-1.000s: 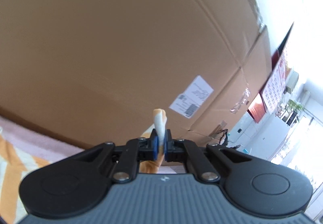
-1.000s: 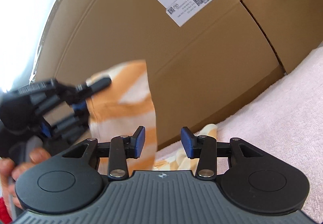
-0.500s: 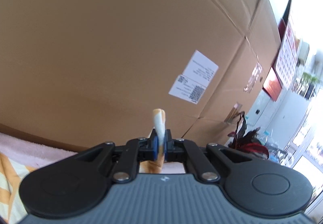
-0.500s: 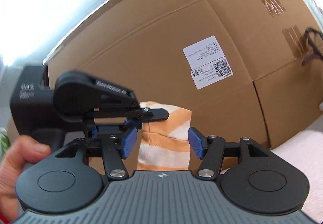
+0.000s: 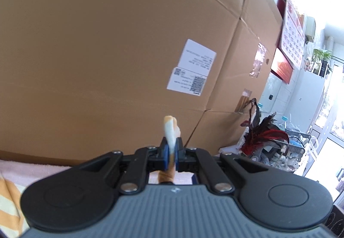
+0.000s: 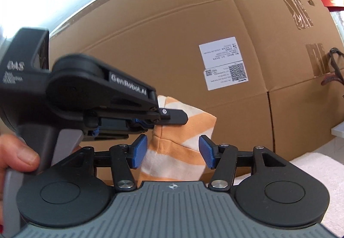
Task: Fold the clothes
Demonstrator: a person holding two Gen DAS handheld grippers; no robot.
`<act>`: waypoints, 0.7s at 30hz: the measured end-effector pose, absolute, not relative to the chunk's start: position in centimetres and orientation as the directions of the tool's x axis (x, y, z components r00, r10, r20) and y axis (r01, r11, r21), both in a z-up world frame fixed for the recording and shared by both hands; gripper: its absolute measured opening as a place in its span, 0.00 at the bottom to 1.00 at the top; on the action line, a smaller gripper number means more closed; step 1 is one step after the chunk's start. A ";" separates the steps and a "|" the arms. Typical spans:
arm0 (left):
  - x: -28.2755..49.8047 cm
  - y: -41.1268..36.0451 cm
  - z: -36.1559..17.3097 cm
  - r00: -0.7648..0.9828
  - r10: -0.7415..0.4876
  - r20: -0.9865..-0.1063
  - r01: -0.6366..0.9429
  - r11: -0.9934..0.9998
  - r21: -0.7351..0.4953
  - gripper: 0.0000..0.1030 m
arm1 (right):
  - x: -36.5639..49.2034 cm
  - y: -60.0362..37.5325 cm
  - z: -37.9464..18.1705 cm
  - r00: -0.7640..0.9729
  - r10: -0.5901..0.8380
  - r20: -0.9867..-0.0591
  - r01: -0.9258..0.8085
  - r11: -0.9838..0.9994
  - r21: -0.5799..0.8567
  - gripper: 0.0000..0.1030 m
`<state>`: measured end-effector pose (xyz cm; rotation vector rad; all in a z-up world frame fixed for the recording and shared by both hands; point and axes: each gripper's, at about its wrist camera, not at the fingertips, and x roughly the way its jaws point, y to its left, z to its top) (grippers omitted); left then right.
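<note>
Cardboard boxes behind, pink towel surface

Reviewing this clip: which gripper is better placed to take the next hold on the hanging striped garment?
Right. The right gripper has its jaws opening around the orange-striped garment, pads not yet pressing. The left gripper is already shut on the cloth's top edge, so it has to keep holding.

Daylight floods both views. The window at the right edge of the left wrist view is blown out to white, as is the upper left of the right wrist view. The cardboard box is evenly lit, its straight edges bowed by fisheye distortion. The near gripper body at left is softly blurred
</note>
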<state>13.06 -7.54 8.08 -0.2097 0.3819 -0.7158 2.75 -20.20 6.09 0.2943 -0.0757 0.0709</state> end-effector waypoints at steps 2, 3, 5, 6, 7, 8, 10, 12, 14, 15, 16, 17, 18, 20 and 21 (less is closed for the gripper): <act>12.9 -7.6 7.8 0.677 -0.682 -0.276 0.600 0.729 -0.328 0.00 | 3.0 -19.9 6.0 0.995 0.061 0.077 -0.080 0.958 0.276 0.56; 12.6 -7.7 7.6 0.674 -0.684 -0.279 0.604 0.728 -0.325 0.00 | 3.2 -19.6 6.0 0.996 0.054 0.065 -0.069 0.963 0.262 0.58; 12.0 -8.2 7.3 0.668 -0.687 -0.285 0.612 0.725 -0.316 0.00 | 3.6 -19.0 6.0 0.999 0.025 0.031 -0.032 0.972 0.232 0.58; 11.7 -8.4 7.1 0.669 -0.686 -0.286 0.615 0.727 -0.307 0.00 | 3.7 -18.9 6.0 1.000 0.014 0.026 -0.020 0.973 0.228 0.57; 11.4 -8.6 7.0 0.670 -0.685 -0.286 0.617 0.728 -0.299 0.00 | 3.8 -18.9 6.0 1.000 0.002 0.022 -0.007 0.974 0.225 0.56; 11.2 -8.8 6.9 0.670 -0.685 -0.286 0.619 0.729 -0.293 0.00 | 3.8 -18.9 6.2 1.000 -0.012 0.026 0.006 0.975 0.223 0.55; 10.9 -9.1 6.8 0.660 -0.692 -0.292 0.627 0.722 -0.293 0.00 | 3.7 -19.3 6.4 0.999 -0.032 0.020 0.026 0.971 0.238 0.48; 10.9 -9.3 6.7 0.658 -0.693 -0.295 0.629 0.721 -0.290 0.00 | 3.9 -19.8 6.5 1.000 -0.028 -0.003 0.027 0.965 0.259 0.22; 10.8 -9.2 6.7 0.663 -0.689 -0.291 0.630 0.725 -0.280 0.05 | 4.0 -20.1 6.5 0.999 -0.035 -0.024 0.040 0.961 0.274 0.12; 10.7 -9.0 6.7 0.669 -0.684 -0.290 0.627 0.729 -0.274 0.12 | 3.9 -20.5 6.5 0.999 -0.034 -0.022 0.038 0.954 0.296 0.12; 10.7 -8.7 6.8 0.676 -0.678 -0.288 0.622 0.735 -0.269 0.28 | 3.8 -20.8 6.5 0.999 -0.032 -0.020 0.037 0.947 0.318 0.11; 10.7 -8.2 6.9 0.683 -0.673 -0.283 0.618 0.739 -0.269 0.29 | 3.7 -21.2 6.4 0.999 -0.033 -0.016 0.037 0.939 0.342 0.11; 10.6 -7.5 7.0 0.690 -0.668 -0.279 0.611 0.744 -0.270 0.26 | 3.6 -21.6 6.4 0.999 -0.044 -0.008 0.044 0.928 0.370 0.11; 10.2 -5.6 6.8 0.694 -0.666 -0.275 0.605 0.746 -0.279 0.24 | 3.2 -22.8 6.2 0.998 -0.058 0.014 0.046 0.893 0.448 0.11; 9.9 -4.6 6.7 0.684 -0.675 -0.277 0.611 0.737 -0.288 0.22 | 3.0 -23.5 6.1 0.998 -0.062 0.026 0.041 0.870 0.492 0.11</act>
